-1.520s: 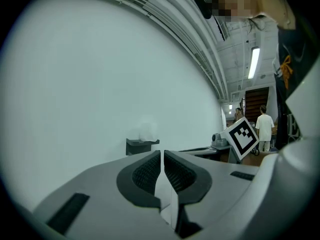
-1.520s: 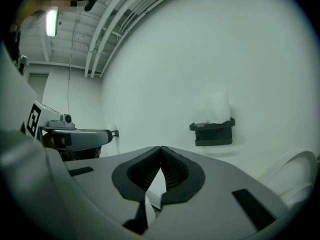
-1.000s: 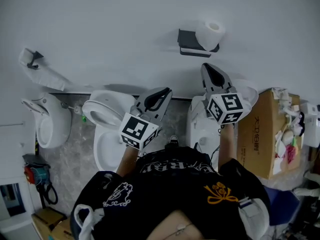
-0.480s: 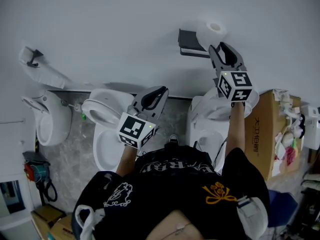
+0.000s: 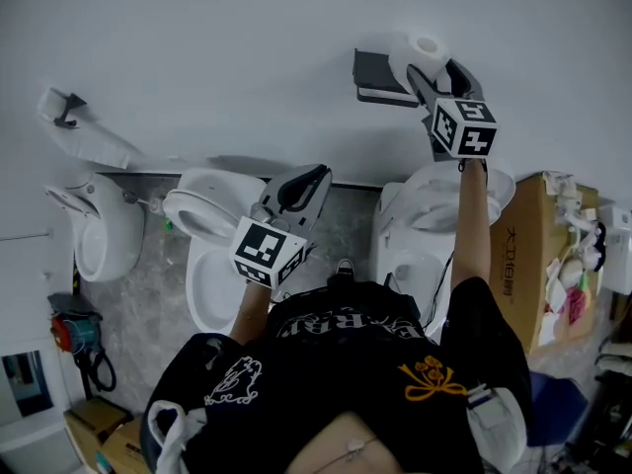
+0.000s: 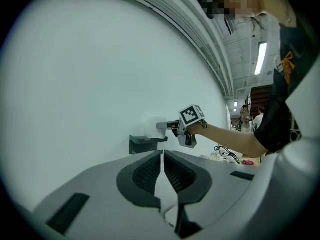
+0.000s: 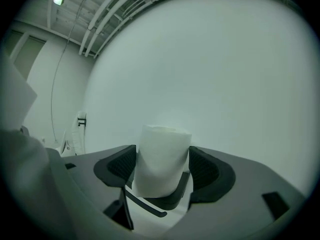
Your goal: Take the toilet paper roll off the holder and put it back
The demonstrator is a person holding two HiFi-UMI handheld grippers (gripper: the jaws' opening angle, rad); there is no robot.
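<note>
A white toilet paper roll (image 5: 423,55) stands upright on a dark wall-mounted holder (image 5: 373,75). My right gripper (image 5: 441,82) is raised to it, jaws opening, one on each side of the roll. In the right gripper view the roll (image 7: 162,156) fills the gap between the two dark pads (image 7: 120,166), resting on the holder's bracket (image 7: 165,201); I cannot see it squeezed. My left gripper (image 5: 296,191) hangs lower over the toilets, jaws shut and empty. The left gripper view shows its closed jaws (image 6: 163,156), with the roll (image 6: 151,127) and holder (image 6: 142,143) beyond.
Below the holder is a plain white wall. On the floor stand two white toilets (image 5: 212,255) (image 5: 425,225), and a third fixture (image 5: 94,235) sits at the left. An open cardboard box (image 5: 528,265) of oddments is at the right.
My right gripper has risen from above the right toilet to the holder, and its jaws have spread around the roll. The left gripper has barely moved.
</note>
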